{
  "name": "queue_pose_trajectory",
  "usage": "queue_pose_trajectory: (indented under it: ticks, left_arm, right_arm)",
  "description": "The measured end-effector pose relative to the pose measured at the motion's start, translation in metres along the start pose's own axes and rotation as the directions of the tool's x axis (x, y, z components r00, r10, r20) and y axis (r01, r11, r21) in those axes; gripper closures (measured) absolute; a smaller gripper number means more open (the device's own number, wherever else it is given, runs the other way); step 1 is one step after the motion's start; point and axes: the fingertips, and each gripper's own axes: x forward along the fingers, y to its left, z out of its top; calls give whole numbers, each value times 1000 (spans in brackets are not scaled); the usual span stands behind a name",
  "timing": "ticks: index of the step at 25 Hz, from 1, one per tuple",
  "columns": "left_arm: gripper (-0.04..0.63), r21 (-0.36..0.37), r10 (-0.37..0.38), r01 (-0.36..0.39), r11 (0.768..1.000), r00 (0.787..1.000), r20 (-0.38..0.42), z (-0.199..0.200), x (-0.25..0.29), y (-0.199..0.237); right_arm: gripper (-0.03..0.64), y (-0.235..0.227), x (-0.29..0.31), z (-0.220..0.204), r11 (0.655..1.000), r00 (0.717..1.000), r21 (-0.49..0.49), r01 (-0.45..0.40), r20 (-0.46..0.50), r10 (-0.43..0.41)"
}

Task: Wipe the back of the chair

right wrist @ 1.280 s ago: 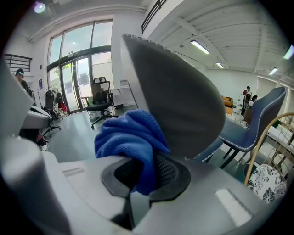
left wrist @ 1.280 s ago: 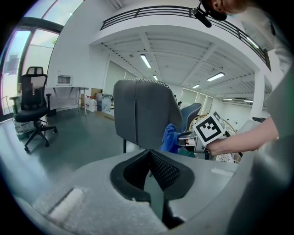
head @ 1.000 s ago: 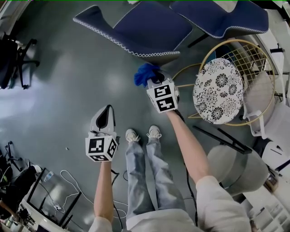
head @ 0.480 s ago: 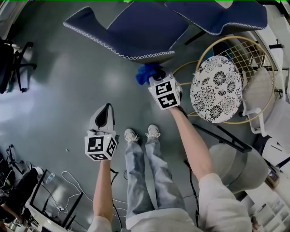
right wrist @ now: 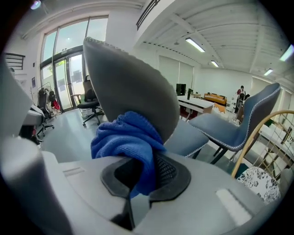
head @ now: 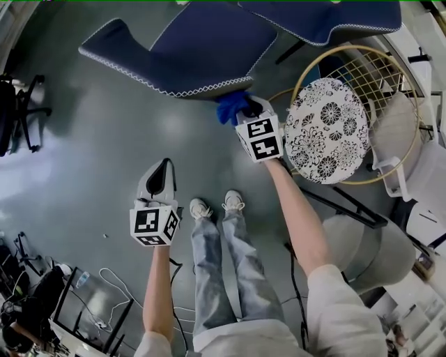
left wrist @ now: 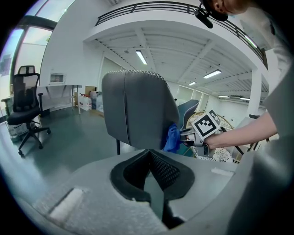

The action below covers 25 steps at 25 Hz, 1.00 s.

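Note:
The blue chair (head: 202, 49) with white stitched edging stands ahead of me; its back (right wrist: 128, 87) fills the right gripper view. My right gripper (head: 244, 111) is shut on a bunched blue cloth (head: 230, 108), (right wrist: 126, 142), which presses against the right edge of the chair back (left wrist: 138, 108). In the left gripper view the cloth (left wrist: 172, 139) and the right gripper (left wrist: 186, 136) show beside that edge. My left gripper (head: 162, 173) hangs lower at the left, away from the chair, jaws shut with nothing between them (left wrist: 154, 172).
A gold wire chair (head: 369, 111) with a flowered cushion (head: 324, 129) stands right of my right arm. A second blue chair (head: 327, 21) is behind. A black office chair (head: 21, 111) stands far left, cables and gear (head: 77, 307) at lower left.
The right gripper with the cloth has moved up and slightly right, closing on the chair back's edge. The left gripper has stayed in place.

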Motion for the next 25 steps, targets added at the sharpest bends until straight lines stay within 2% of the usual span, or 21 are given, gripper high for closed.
queue_pose_trajectory:
  ticks: [8, 14, 25]
  left_arm:
    - [594, 33, -27, 27, 999, 1000, 1, 7, 6, -11]
    - [594, 38, -43, 43, 998, 999, 2, 8, 8, -25]
    - [594, 53, -39, 38, 998, 999, 25, 14, -8, -37]
  right_arm:
    - [574, -47, -25, -9, 992, 994, 68, 106, 2, -106]
    - [575, -75, -51, -22, 983, 986, 77, 167, 10, -168]
    - [575, -53, -94, -52, 982, 987, 108, 157, 8, -159]
